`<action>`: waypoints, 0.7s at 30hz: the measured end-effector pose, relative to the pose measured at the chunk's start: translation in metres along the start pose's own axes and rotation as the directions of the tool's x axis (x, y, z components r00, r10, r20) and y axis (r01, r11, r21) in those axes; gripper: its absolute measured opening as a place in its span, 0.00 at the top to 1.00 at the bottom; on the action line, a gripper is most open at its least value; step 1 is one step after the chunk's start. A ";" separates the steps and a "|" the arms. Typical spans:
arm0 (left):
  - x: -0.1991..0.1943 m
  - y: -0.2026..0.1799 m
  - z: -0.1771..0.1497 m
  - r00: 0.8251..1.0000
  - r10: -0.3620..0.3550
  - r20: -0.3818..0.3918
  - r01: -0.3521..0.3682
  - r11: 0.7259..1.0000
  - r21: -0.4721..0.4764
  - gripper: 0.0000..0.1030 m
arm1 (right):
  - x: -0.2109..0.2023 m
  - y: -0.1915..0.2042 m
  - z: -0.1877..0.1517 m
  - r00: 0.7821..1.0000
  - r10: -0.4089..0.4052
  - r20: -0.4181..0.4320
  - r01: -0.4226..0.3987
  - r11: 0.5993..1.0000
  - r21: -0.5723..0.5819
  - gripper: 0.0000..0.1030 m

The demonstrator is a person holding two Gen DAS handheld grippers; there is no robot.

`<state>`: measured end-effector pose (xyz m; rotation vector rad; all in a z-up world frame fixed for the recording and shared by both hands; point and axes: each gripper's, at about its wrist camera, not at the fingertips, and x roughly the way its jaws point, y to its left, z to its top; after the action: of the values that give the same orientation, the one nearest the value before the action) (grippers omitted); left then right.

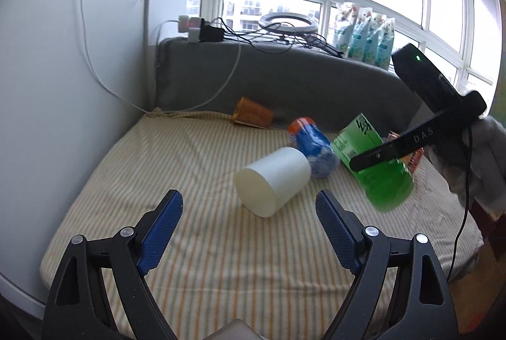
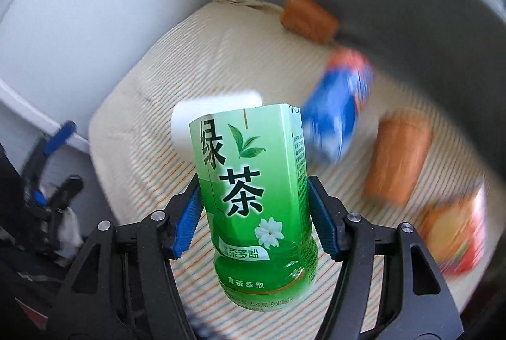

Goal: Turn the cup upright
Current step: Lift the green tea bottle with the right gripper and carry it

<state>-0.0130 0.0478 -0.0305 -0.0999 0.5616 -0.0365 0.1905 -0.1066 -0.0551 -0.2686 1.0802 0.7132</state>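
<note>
Two grippers: one free, one loaded, as set out below.
Left gripper: spread wide, nothing held between the blue pads; seen at the bottom of the left wrist view.
Right gripper: pinched on a green tea bottle, which is gripped at both sides of its label and carried above the striped cushion.
White cup: found at the centre of the left wrist view, lying on its side on the striped cushion, just above and between the left fingertips but apart from them.
Long axis: run from lower left to upper right of the frame; the flat closed end is turned toward the left gripper, the far end points at the blue bottle, which is just beside it.
Nearer gripper: the left one is judged nearer and is free; the right one is occupied.
Right wrist view: only a white patch of the cup is seen behind the bottle, upper left of it, blurred.
Coming move: a grasp across the cup's round wall is judged to be needed, then a turn to stand it up; which end is the mouth cannot be confirmed.
Other cups: an orange cup is also lying on its side at the back of the cushion.
</note>
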 end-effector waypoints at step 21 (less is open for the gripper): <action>0.023 -0.031 0.003 0.987 -0.118 -0.109 0.117 0.993 -0.007 0.16 | 0.029 -0.056 -0.109 0.981 0.144 0.129 -0.189 0.851 0.489 0.35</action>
<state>0.0080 0.0161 -0.0373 -0.1320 0.6645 -0.1574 0.1571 -0.1947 -0.1389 0.3066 1.1739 0.5661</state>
